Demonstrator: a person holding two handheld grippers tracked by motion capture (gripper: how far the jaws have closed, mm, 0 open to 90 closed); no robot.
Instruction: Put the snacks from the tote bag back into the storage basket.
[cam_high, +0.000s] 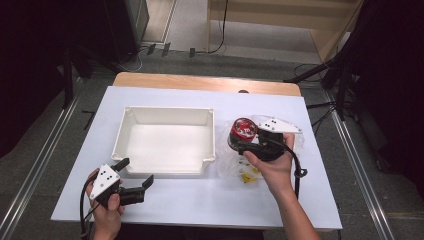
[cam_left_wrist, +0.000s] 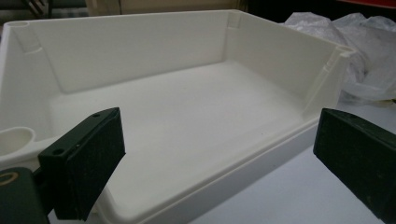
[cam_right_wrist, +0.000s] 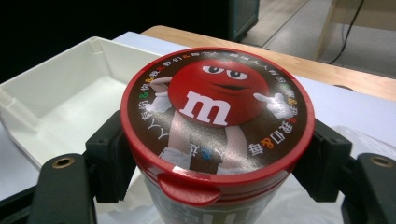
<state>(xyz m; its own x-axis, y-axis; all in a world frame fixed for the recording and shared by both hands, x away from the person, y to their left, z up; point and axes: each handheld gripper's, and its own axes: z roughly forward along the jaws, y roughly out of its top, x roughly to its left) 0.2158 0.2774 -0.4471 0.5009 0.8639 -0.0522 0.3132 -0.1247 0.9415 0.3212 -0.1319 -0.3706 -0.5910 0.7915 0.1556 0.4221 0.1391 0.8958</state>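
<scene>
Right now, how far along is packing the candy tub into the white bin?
Done: the right gripper is clamped on the candy tub just under its red lid. In hand: the tub sits beside the white bin, over the plastic bag. Left: moving it into the bin, which looks empty. The left gripper waits open at the bin's near edge.

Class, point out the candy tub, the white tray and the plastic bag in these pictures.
candy tub (cam_right_wrist: 217, 105): right gripper view, middle of its red lid.
white tray (cam_high: 167, 116): high view, far wall.
plastic bag (cam_left_wrist: 369, 51): left gripper view, crumpled top.
</scene>
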